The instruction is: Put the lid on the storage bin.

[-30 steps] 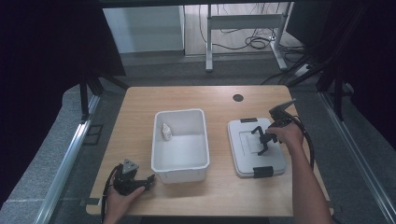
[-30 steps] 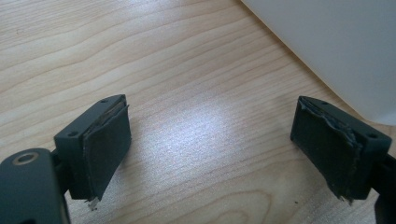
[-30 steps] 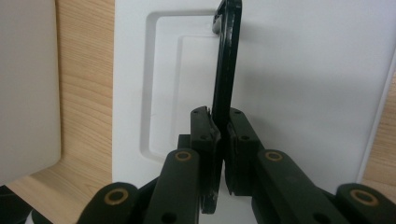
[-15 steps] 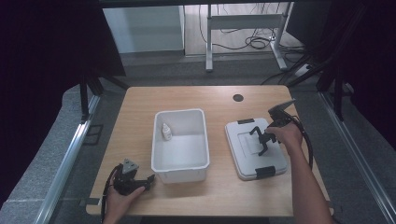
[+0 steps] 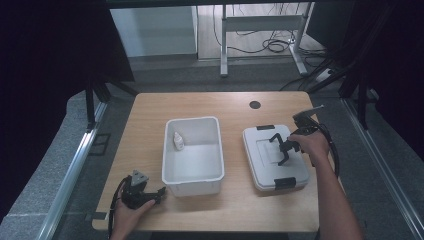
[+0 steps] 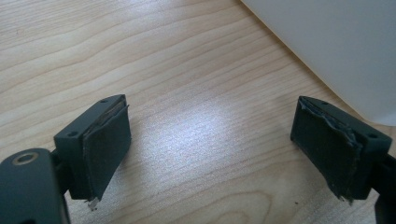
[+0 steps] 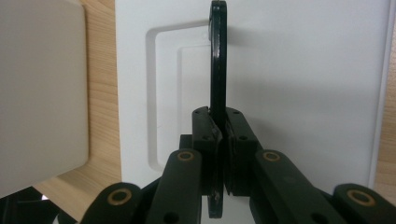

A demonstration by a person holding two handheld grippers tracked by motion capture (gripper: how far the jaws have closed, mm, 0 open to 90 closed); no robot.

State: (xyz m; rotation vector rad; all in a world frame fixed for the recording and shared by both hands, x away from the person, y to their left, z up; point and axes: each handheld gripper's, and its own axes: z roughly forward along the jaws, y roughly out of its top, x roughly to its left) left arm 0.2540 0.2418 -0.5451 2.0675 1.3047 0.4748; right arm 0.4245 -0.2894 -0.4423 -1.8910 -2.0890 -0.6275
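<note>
Dark curtains and a grey floor surround the wooden table, which has a small round black grommet near its far edge. At the table's middle stands an open white bin, and a small white bottle stands inside it against the left wall, near the far corner. To the right of the bin, apart from it, lies the white lid flat on the wood, with 1 black latch on its far edge and 1 on its near edge. Its black handle is raised upright, and the right gripper, held in the person's right hand, has its 2 jaws pressed together on that handle, pinching it from both sides. At the near left corner of the table, just left of the bin, the left gripper rests low over the bare wood with its jaws spread wide and nothing between them.
</note>
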